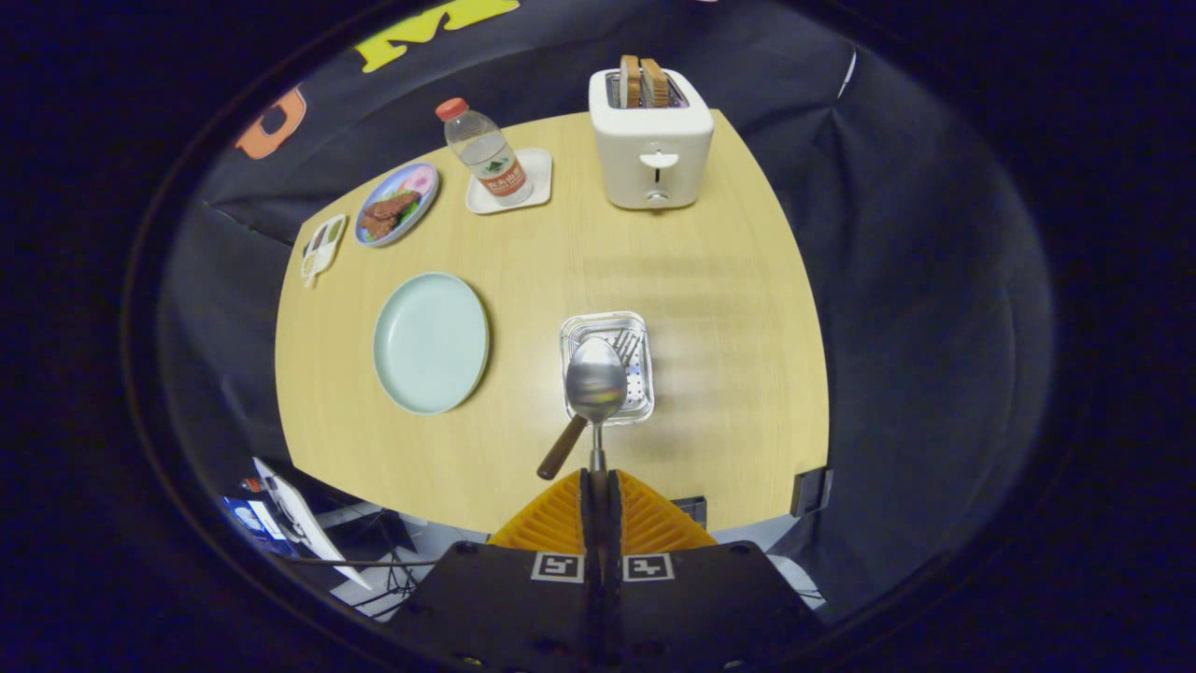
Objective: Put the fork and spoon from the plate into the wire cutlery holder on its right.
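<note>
My gripper [598, 479] is shut on the handle of a metal spoon [596, 383]. The spoon's bowl points forward and hangs above the wire cutlery holder [642, 404], which sits on the wooden table just ahead of the fingers. A fork [624, 346] lies in the holder: its tines show beside the spoon's bowl and its brown handle [562, 449] sticks out over the near left corner. The pale green plate [431, 342] sits to the left of the holder, with nothing on it.
At the far side of the table stand a white toaster [651, 140] with two bread slices, a water bottle [484, 151] on a white square coaster, a plate of food [397, 203] and a small white dish [322, 245]. The table's near edge [486, 523] runs just below the fingers.
</note>
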Demonstrator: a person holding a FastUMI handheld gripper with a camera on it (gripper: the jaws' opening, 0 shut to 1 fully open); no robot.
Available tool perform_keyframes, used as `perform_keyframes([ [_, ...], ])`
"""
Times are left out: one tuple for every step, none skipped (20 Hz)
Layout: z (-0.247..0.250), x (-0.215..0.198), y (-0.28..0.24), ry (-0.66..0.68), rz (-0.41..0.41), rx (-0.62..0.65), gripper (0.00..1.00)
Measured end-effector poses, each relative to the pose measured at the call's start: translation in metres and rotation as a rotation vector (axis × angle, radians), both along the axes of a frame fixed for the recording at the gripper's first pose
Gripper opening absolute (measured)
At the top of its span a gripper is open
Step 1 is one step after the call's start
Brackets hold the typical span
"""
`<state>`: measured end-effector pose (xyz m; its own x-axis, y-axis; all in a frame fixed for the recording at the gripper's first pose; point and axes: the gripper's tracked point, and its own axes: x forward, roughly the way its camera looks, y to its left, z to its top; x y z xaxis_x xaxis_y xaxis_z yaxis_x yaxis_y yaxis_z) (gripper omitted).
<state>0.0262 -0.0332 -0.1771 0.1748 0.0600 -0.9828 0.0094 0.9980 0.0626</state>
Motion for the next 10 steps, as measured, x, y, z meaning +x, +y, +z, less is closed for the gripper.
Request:
perform_keyframes([
  [-0.003, 0.001, 0.000, 0.012, -0.005, 0.004, 0.00],
  [-0.004, 0.002, -0.002, 0.021, -0.012, 0.006, 0.00],
  [-0.005, 0.003, -0.003, 0.028, -0.017, 0.006, 0.00],
  [-0.008, 0.005, -0.004, 0.035, -0.022, 0.005, 0.00],
  [-0.010, 0.007, -0.005, 0.045, -0.029, 0.003, 0.00],
  [-0.012, 0.009, -0.006, 0.057, -0.036, 0.002, 0.00],
  [-0.014, 0.009, -0.006, 0.071, -0.038, 0.003, 0.01],
  [-0.017, 0.010, -0.004, 0.085, -0.039, 0.011, 0.01],
  [-0.020, 0.010, -0.003, 0.099, -0.040, 0.017, 0.01],
  [-0.022, 0.011, -0.002, 0.111, -0.045, 0.023, 0.00],
])
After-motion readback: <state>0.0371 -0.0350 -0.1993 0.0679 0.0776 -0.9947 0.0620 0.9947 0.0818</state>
